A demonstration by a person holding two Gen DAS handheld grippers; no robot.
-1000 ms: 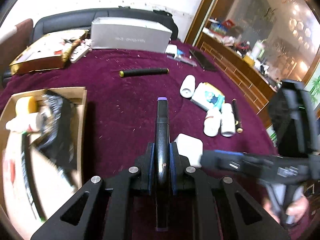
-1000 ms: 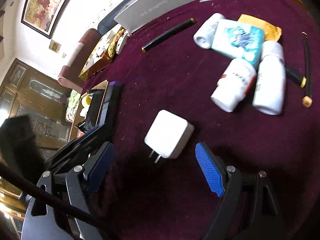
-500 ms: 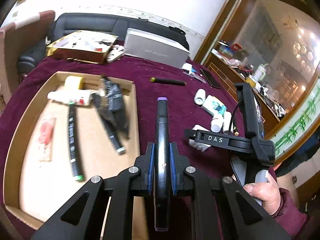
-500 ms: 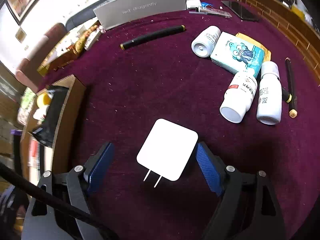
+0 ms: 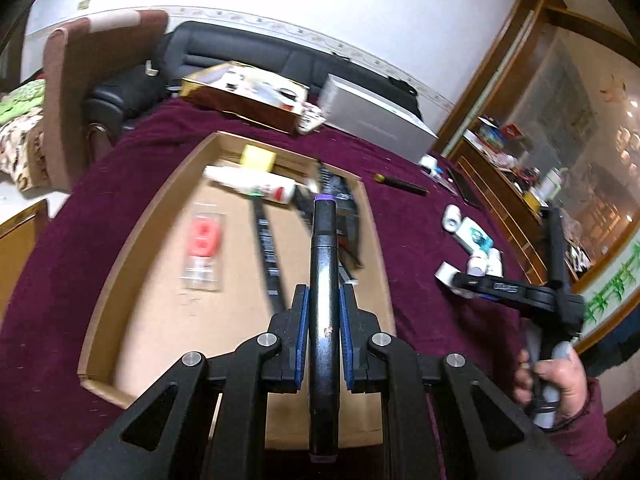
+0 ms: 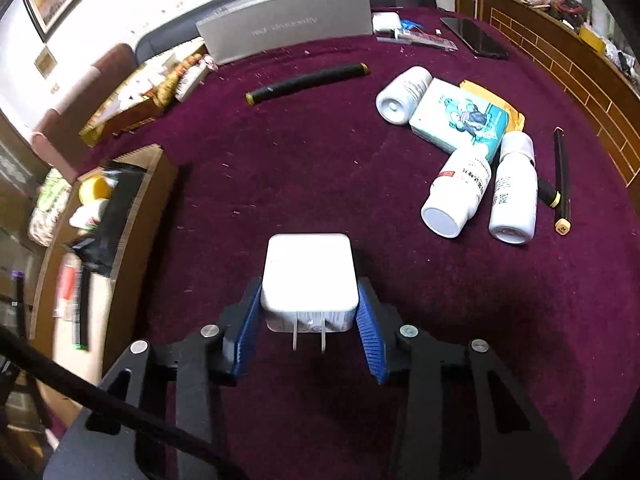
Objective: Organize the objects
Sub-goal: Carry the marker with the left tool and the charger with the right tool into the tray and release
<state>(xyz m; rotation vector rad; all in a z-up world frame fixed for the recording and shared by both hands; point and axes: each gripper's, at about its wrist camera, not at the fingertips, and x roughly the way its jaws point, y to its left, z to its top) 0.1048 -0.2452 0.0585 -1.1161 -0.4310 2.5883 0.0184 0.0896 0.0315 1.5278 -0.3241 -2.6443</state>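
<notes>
My left gripper point(image 5: 323, 312) is shut on a black marker with a purple cap point(image 5: 325, 264) and holds it above the cardboard tray point(image 5: 120, 264). The tray holds pens, a white tube point(image 5: 252, 184), a yellow block point(image 5: 258, 157) and a red packet point(image 5: 204, 240). My right gripper point(image 6: 310, 312) has its blue pads against both sides of a white charger plug point(image 6: 310, 272) on the maroon cloth, prongs pointing back at the camera. The right gripper also shows in the left wrist view point(image 5: 472, 280).
Right of the charger lie white bottles point(image 6: 460, 192), a teal tissue pack point(image 6: 460, 120), a black pen with yellow ends point(image 6: 308, 82) and another pen point(image 6: 560, 180). A grey box point(image 6: 288, 24), a gold box point(image 5: 244, 96) and a phone point(image 6: 474, 38) sit at the back.
My left gripper has carried the marker left, over the tray. My right gripper has moved forward and closed its pads onto the charger.
</notes>
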